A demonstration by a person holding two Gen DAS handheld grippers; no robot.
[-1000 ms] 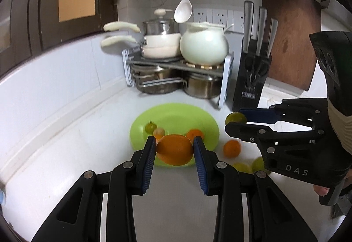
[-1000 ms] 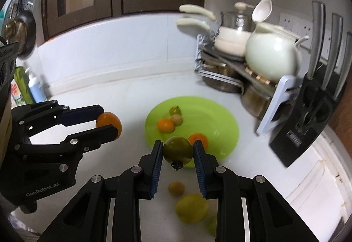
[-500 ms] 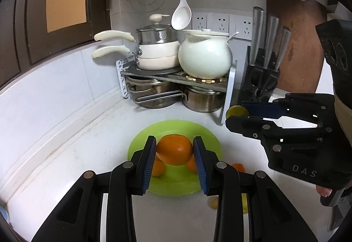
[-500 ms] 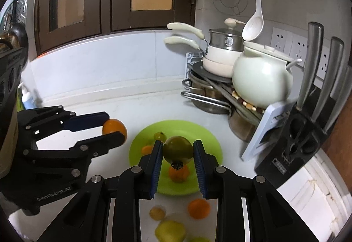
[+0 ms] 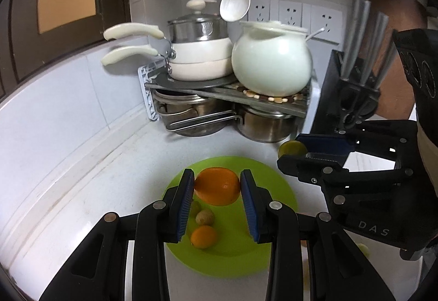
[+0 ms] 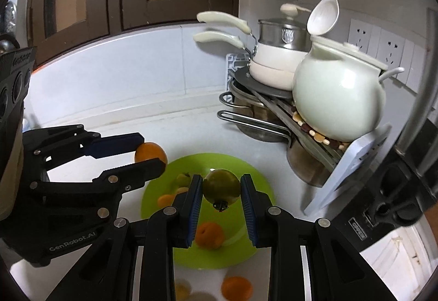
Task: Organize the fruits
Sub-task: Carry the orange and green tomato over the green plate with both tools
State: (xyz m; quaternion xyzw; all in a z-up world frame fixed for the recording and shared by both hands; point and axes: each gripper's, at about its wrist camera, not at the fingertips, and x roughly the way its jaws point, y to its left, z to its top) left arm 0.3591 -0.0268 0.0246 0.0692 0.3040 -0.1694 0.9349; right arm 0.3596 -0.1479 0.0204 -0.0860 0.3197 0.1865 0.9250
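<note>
White kitchen worktop (image 5: 115, 172) carries a round lime-green plastic plate (image 5: 276, 188) with small fruits already on it. Directly above the plate, the left gripper (image 5: 217, 187) is clamped on a round orange (image 5: 217, 186), and the right gripper (image 6: 221, 190) pinches a dull green tomato (image 6: 221, 186), stem down. Both hang over the plate's middle, so a straight descent should do; the stacked pot rack (image 5: 227, 98) stands well behind.

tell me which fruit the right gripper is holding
The green tomato, dark stem end down, clamped in the right gripper above the green plate. The left gripper holds the big orange.
</note>
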